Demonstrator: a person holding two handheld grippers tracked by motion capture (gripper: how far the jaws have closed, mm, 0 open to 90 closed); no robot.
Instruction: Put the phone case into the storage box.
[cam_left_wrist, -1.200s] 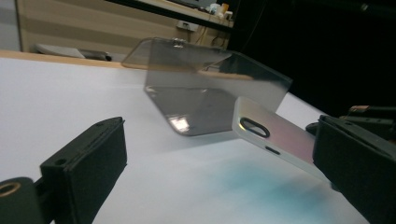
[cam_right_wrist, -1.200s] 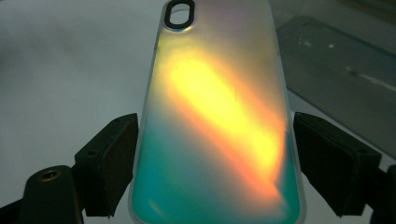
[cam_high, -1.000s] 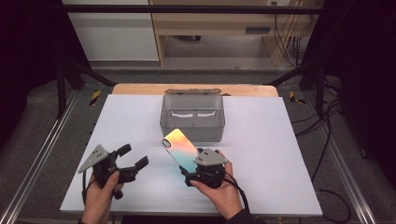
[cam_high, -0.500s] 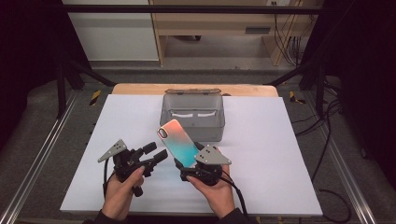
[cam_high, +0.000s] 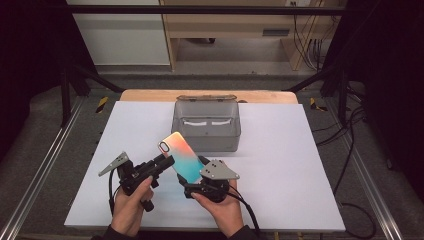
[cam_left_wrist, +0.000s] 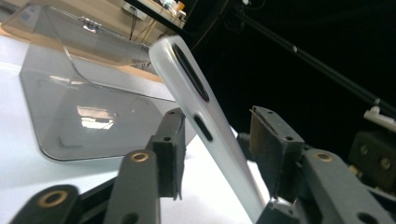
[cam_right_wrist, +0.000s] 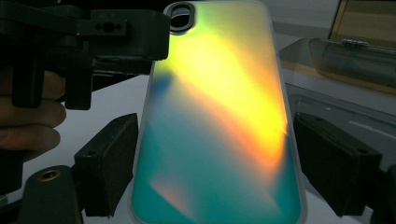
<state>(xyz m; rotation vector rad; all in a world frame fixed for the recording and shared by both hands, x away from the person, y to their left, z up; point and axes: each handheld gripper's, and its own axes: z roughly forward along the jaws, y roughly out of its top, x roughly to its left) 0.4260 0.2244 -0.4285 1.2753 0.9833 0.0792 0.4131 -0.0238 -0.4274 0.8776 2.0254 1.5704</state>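
A phone case (cam_high: 181, 156) with an iridescent back, orange at its far end and teal nearer the person, stands tilted above the white table (cam_high: 280, 170), its camera cutout at the far upper end. The right gripper (cam_high: 196, 184), held in the person's right hand (cam_high: 225, 210) near the table's near edge, carries the case by its lower end; in the right gripper view the case (cam_right_wrist: 219, 116) sits between the two black jaws, whose pads stand a little off its side edges, so I cannot tell how firmly it is clamped there. The left gripper (cam_high: 162, 163), in the left hand (cam_high: 131, 205), comes in from the left with its jaws spread apart on either side of the case's upper part. In the left gripper view the case (cam_left_wrist: 205, 126) appears edge-on between the pads, touching neither. Beyond the case, at the table's far middle, sits a clear plastic box (cam_high: 206, 126) with its lid (cam_high: 204, 97) tipped back.
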